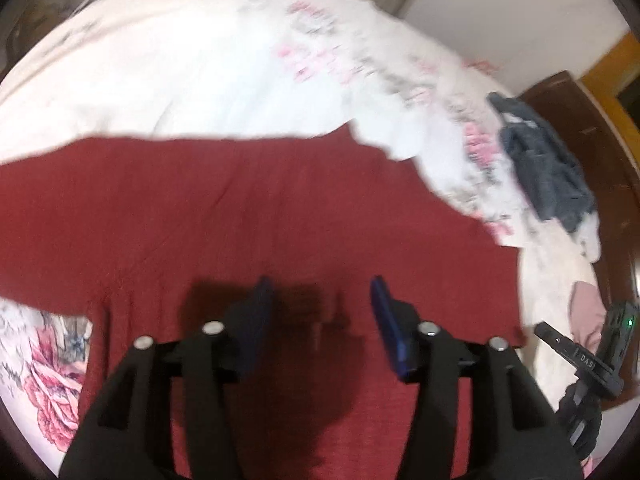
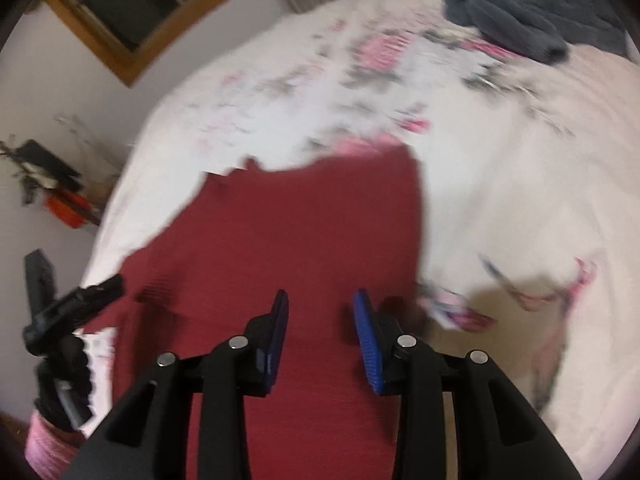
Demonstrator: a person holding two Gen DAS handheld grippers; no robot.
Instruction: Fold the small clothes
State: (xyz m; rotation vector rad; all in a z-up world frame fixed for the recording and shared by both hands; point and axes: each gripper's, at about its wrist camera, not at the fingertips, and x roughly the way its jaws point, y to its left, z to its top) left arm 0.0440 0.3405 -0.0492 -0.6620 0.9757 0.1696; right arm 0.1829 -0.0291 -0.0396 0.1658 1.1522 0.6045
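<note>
1. Your left tongs (image 1: 322, 320) sit nearest the lens, blue pads spread apart with nothing between them, poised over the red garment (image 1: 240, 216).
2. Your right tongs (image 2: 320, 324) are likewise released, pads parted and bare, above the same red garment (image 2: 304, 232), close to its right-hand edge.
3. The red garment lies spread flat on the bed (image 1: 160, 72), filling the near part of both views; its far edge runs against the white floral bedspread (image 2: 500, 184).
4. From the left wrist view, the right tongs' body (image 1: 580, 356) shows just off the red garment's right edge, gripped by a black-gloved hand (image 1: 582, 424).
5. From the right wrist view, the left tongs' body (image 2: 64, 308) shows at the red garment's left edge, with a gloved hand (image 2: 64, 384) and pink sleeve (image 2: 48, 448) beneath.
6. A dark grey garment (image 1: 548, 168) lies crumpled well beyond the red garment, to its far right on the bed; it also shows in the right wrist view (image 2: 532, 12).
</note>
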